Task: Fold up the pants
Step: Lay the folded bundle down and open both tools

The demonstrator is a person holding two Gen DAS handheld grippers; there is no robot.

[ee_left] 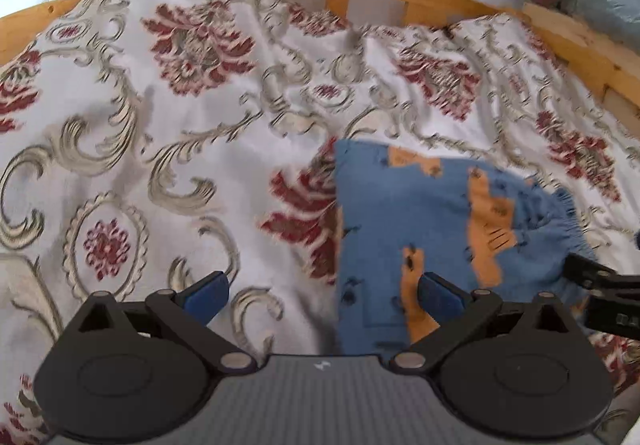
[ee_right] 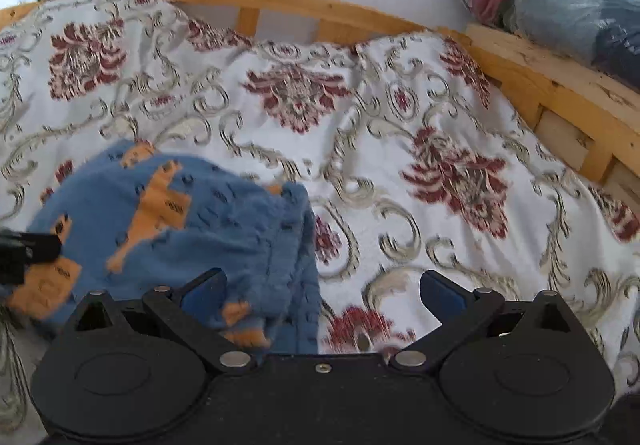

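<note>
The folded blue pants (ee_left: 436, 221) lie on the bed (ee_left: 168, 117), under the left hand-held gripper (ee_left: 322, 295)'s right finger and the right hand-held gripper (ee_right: 322, 293)'s left finger; both gape wide, empty.

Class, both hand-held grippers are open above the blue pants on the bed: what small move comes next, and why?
Probably lower the right hand-held gripper onto the bunched waistband edge of the pants and close, since that edge looks uneven and neither holds cloth.

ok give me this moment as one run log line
task: fold pants | pants: folded bundle on bedspread | left gripper: jaws open, holding nothing | right gripper: jaws open, holding nothing
</note>
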